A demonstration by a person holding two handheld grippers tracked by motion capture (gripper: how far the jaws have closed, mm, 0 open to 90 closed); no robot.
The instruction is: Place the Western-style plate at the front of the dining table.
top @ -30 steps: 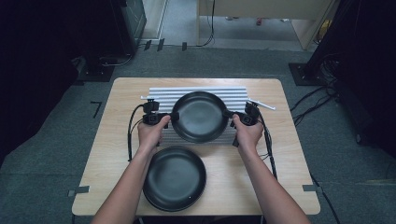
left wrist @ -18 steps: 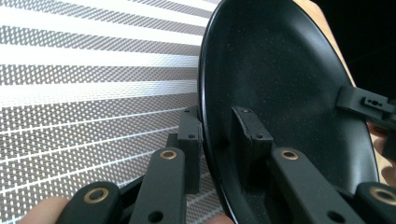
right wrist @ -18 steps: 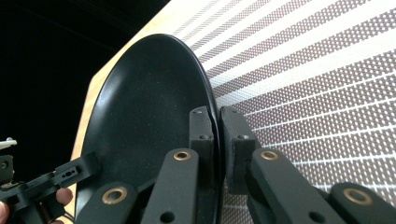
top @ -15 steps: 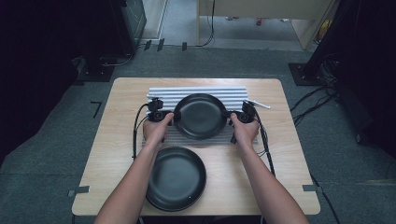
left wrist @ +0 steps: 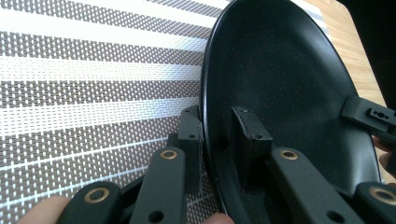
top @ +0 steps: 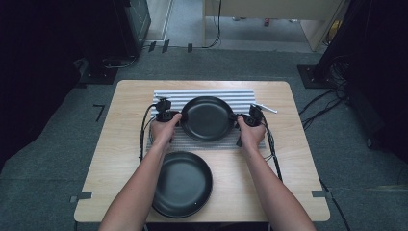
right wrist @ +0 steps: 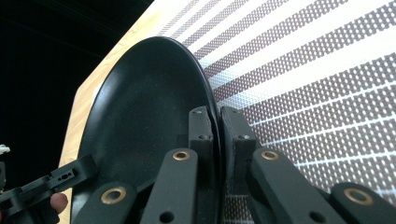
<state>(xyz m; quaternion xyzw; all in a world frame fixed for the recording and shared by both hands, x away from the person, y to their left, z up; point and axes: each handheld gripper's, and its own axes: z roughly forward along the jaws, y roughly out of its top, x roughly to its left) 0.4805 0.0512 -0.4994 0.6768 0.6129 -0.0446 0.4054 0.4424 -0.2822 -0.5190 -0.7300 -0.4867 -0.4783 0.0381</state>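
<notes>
Claws first: the left claw [top: 177, 117] has its jaws on either side of the rim of a black plate [top: 208, 118], one jaw inside the dish and one outside. In the left gripper view the left claw [left wrist: 217, 140] shows a small gap between the inner jaw and the plate's [left wrist: 280, 88] wall, so I cannot tell whether it is truly clenched on the rim or only straddling it. The right claw [top: 239, 119] takes the opposite edge, and in the right gripper view the right claw [right wrist: 217, 128] is pressed tight on the rim of the plate [right wrist: 144, 112], pinching it from both faces.

Held this way, the plate sits between the two hands, over a striped grey-and-white placemat [top: 240, 98] that lies toward the far side of the wooden tabletop [top: 125, 144]. Whether the plate rests on the mat or is lifted off it cannot be told.

Nearer the person, a second black plate [top: 183, 184] lies flat on the tabletop, apart from the mat, beside the left forearm [top: 139, 187]. Black cables [top: 143, 130] trail from each claw down along the tabletop. A thin white stick-like object [top: 266, 109] lies at the mat's far right corner; too small to identify.
</notes>
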